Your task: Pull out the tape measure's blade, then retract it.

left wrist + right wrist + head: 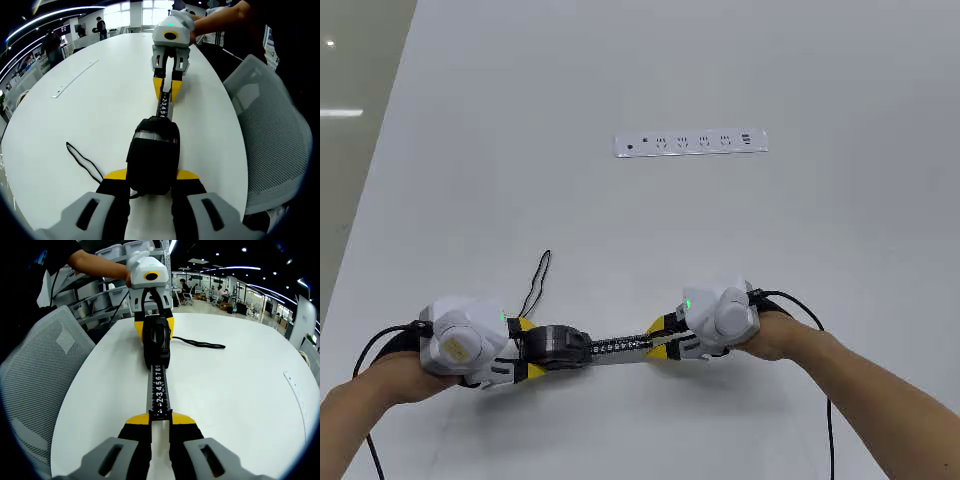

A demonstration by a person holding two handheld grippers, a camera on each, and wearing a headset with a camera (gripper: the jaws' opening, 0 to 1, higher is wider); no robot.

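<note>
A black tape measure point(558, 346) lies low over the white table, and my left gripper point(527, 350) is shut on its case point(152, 152). Its dark blade point(620, 345) with white numbers runs right to my right gripper point(665, 338), which is shut on the blade's end point(160, 412). A short length of blade point(158, 385) spans the gap between the two grippers. In the left gripper view the right gripper point(167, 91) faces me; in the right gripper view the left gripper point(152, 322) holds the case point(156, 342). The black wrist strap point(535, 280) trails on the table behind the case.
A white power strip point(690, 143) lies flat on the table point(720, 230) further back. A grey mesh chair point(270, 130) stands at the table's near edge. Cables point(825, 420) run from both grippers along the person's arms.
</note>
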